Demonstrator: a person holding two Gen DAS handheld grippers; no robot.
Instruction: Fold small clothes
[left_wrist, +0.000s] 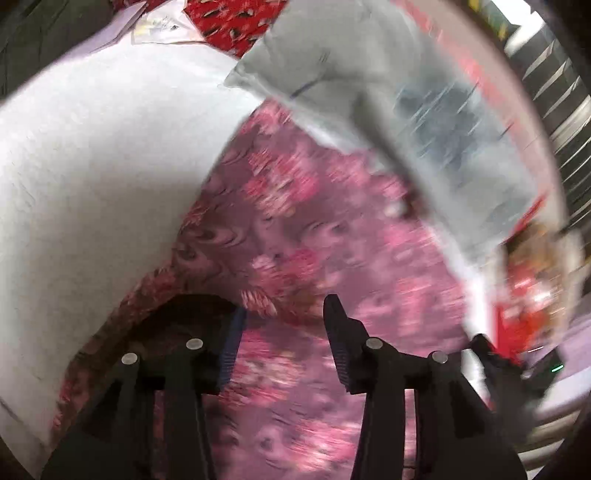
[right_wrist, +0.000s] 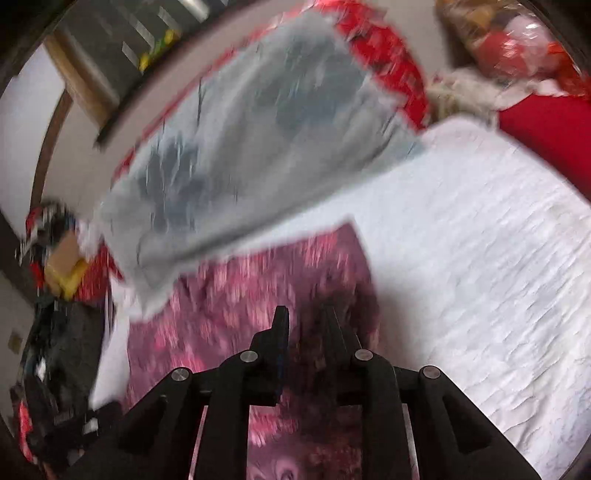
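Everything hangs around the pink and maroon floral cloth (left_wrist: 314, 236), spread flat on the white crinkled bedsheet (left_wrist: 92, 177), so take that as the marker. Both tools are poised over its near side. The left gripper (left_wrist: 282, 332) shows its black fingers with blue ribbed pads parted, and through the gap there is only the floral print lying below; nothing pinched there. The right gripper (right_wrist: 306, 325) stands much narrower, jaws a slim gap apart over the cloth's darker edge, and whether a pinch of fabric sits between them, I cannot tell, it is too blurred.

Beyond the floral cloth, on its far side, a pale grey garment with dark smudgy print (right_wrist: 240, 147) lies draped partly over the floral cloth's far edge. Behind that, a red patterned fabric (right_wrist: 384, 55) and a clutter of bags.

By my reckoning, this is the start of a fold on the floral piece: the cloth looks flat and unfolded, hands lined up along one edge. The next move calls for both tools to come down onto that near edge, close firmly on it at two separate spots, then carry it across towards the far edge, keeping clear of the grey garment.
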